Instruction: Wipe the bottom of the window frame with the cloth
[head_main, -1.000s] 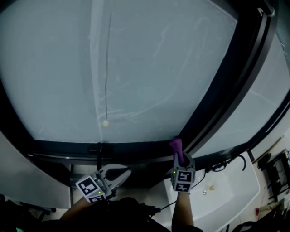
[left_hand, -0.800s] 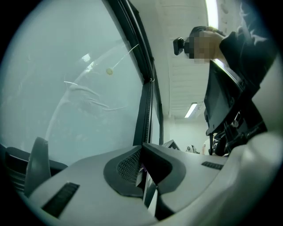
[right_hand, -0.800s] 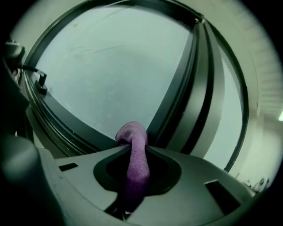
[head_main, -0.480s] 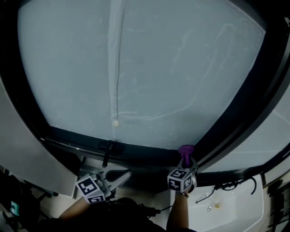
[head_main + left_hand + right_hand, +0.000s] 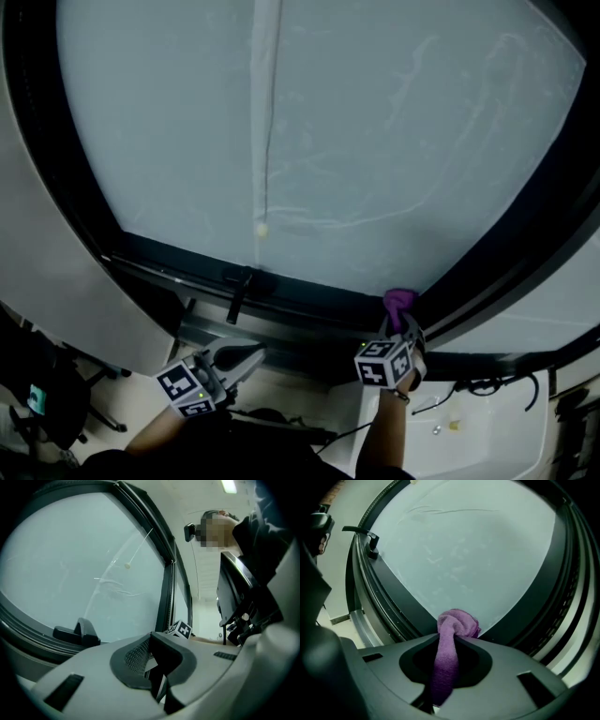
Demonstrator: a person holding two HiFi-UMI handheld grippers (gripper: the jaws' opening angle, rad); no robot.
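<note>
A purple cloth (image 5: 400, 301) is bunched against the dark bottom window frame (image 5: 309, 298), in the corner where it meets the slanted upright (image 5: 487, 253). My right gripper (image 5: 402, 321) is shut on the cloth. In the right gripper view the cloth (image 5: 457, 623) bulges past the right gripper (image 5: 451, 641) onto the frame (image 5: 401, 609) under the frosted pane (image 5: 459, 550). My left gripper (image 5: 251, 354) hangs below the frame, apart from it, jaws together with nothing held. The left gripper (image 5: 152, 648) looks along the pane.
A black window handle (image 5: 238, 281) sticks out of the bottom frame left of the cloth. A cord with a small bead (image 5: 262, 229) hangs down the pane. Below lie a white ledge (image 5: 487, 431) and black cables (image 5: 469, 386). A person's sleeve (image 5: 262, 536) fills the left gripper view's right.
The head view has swung, so the window sits further right and higher. The right gripper and cloth have stayed at the frame's corner. The left gripper stays low.
</note>
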